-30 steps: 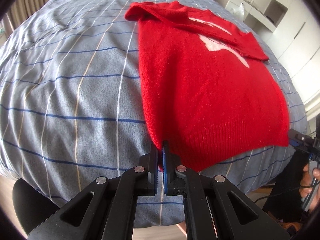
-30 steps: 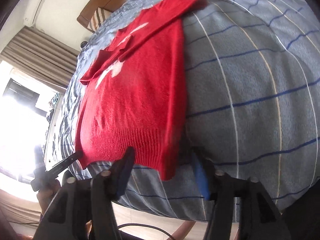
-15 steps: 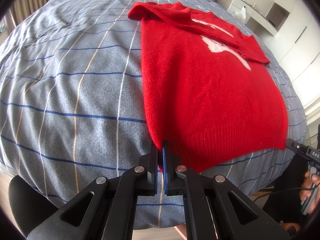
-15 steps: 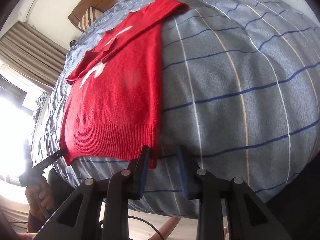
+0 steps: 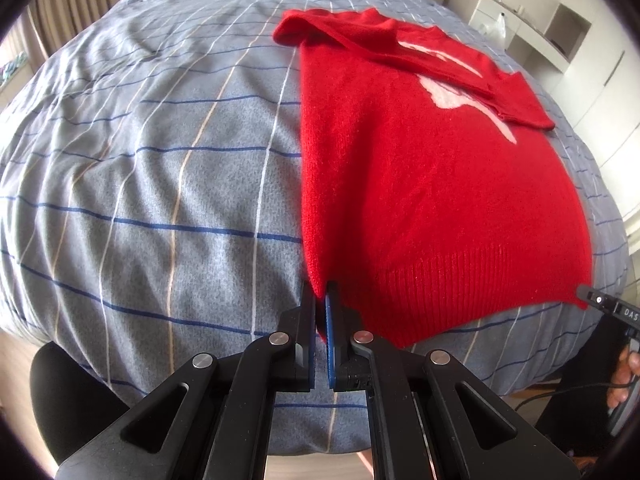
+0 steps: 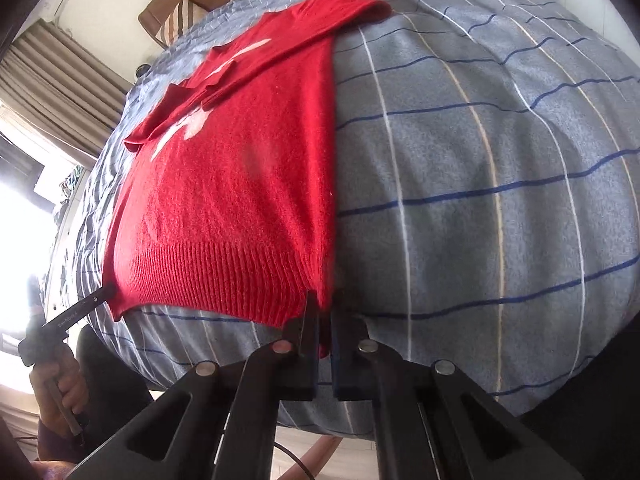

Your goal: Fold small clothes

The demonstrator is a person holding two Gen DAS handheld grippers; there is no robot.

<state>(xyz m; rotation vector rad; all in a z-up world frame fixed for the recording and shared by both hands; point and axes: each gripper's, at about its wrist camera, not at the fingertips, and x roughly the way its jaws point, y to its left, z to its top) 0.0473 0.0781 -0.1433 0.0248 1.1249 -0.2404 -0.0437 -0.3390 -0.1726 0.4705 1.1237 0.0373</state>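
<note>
From the left wrist, the left gripper (image 5: 321,304) has its jaws almost together, pinching the near left hem corner of the red sweater (image 5: 432,184), which lies flat on the checked bed (image 5: 160,184) with both sleeves (image 5: 400,50) folded across the chest at the far end. The right gripper (image 5: 600,304) shows at the near right hem corner, the hand (image 5: 624,376) behind it. The step looks like lifting the hem to carry it to the far end; both corners should rise together, level and taut, so the ribbing does not sag or drag the sleeves loose. From the right wrist, the right gripper (image 6: 325,312) is nearly closed, with the hem corner's red fabric between its jaws; the grip looks shallow, so a slow lift seems wise. The sweater (image 6: 240,184) runs away to the far left, and the left gripper (image 6: 96,298) touches the opposite corner. Curtains (image 6: 52,80) and a bright window stand far left, a headboard (image 6: 176,12) and pillow beyond the collar. Nothing lies on the bed (image 6: 500,160) in the fold's path.
</note>
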